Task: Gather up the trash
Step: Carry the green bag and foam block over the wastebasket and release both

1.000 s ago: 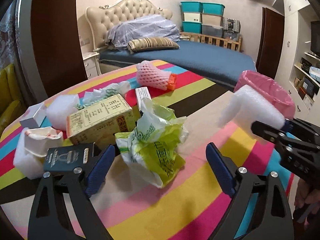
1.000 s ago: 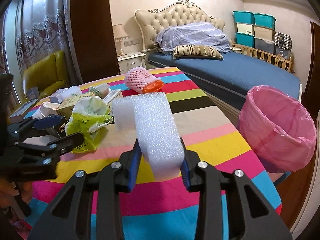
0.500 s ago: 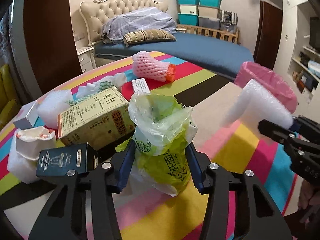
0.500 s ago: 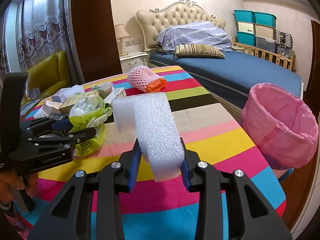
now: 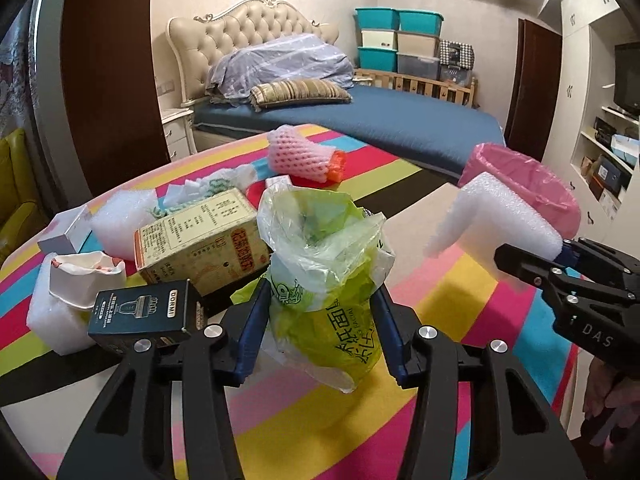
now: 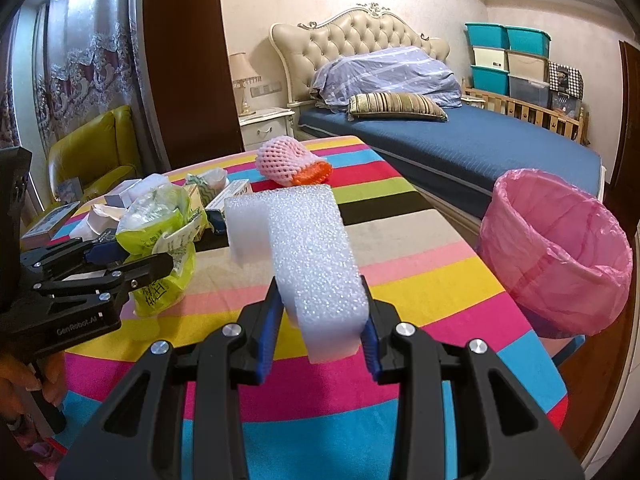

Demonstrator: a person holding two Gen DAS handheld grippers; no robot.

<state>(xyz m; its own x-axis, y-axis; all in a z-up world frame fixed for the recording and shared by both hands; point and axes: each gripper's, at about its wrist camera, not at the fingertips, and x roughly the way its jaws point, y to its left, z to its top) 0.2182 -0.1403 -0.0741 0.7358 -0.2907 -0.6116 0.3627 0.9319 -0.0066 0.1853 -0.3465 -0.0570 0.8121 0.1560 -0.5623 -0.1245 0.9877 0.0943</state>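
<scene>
The left tongs (image 5: 320, 320), wide apart a second ago, have closed on the green plastic bag (image 5: 320, 264), lifted just off the striped bench (image 5: 432, 296). The right tongs (image 6: 320, 320) clamp a white foam block (image 6: 316, 256) near the pink-lined bin (image 6: 560, 252). A dark box (image 5: 140, 312) reads "DORMI". A blue bed (image 6: 460, 144) stands behind.

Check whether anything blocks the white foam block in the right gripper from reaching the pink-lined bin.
Nothing visible does. The right gripper is shut on the white foam block, held above the striped tablecloth. The pink-lined bin stands open just past the table's edge, with only bare cloth between.
</scene>
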